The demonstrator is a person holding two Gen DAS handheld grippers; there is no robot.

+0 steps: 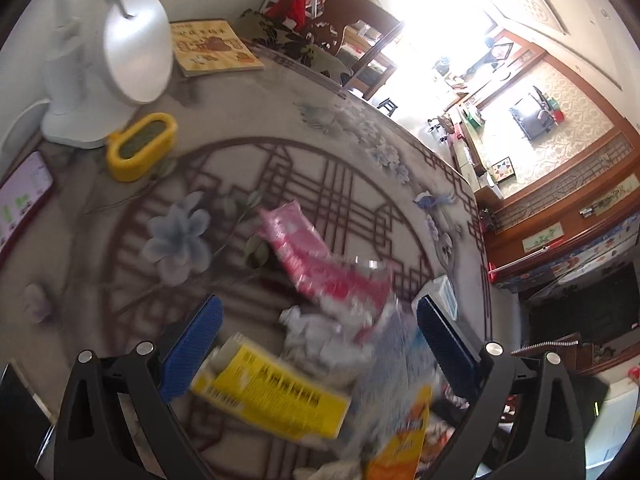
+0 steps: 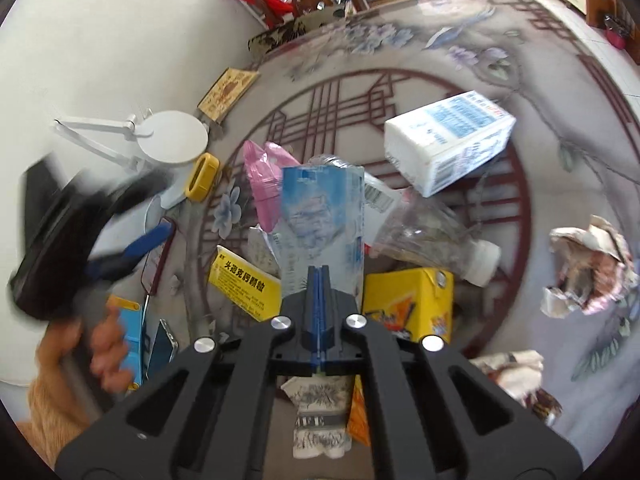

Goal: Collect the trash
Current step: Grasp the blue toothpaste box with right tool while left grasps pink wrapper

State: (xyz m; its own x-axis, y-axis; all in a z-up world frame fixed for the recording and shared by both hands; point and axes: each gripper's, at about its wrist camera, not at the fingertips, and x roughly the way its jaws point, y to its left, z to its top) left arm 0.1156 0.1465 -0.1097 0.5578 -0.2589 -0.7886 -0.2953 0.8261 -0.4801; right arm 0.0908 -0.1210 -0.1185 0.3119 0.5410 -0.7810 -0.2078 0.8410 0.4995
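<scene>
Right gripper point(image 2: 319, 280) pinches flat blue wrapper point(image 2: 322, 216); left gripper point(image 1: 318, 324) gapes over crumpled paper point(image 1: 316, 336).

A white desk lamp point(image 1: 132, 44), yellow holder point(image 1: 142, 146) and book point(image 1: 212, 46) share the table point(image 1: 320, 152).

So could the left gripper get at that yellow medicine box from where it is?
Probably yes. The left gripper stands open right over the yellow medicine box, whose top lies bare. The crumpled paper touches its far side, so the jaws might catch that too.

Patterned round table point(image 2: 560, 92) — white carton point(image 2: 448, 144), yellow box point(image 2: 408, 304), pink bag point(image 2: 264, 184).
</scene>
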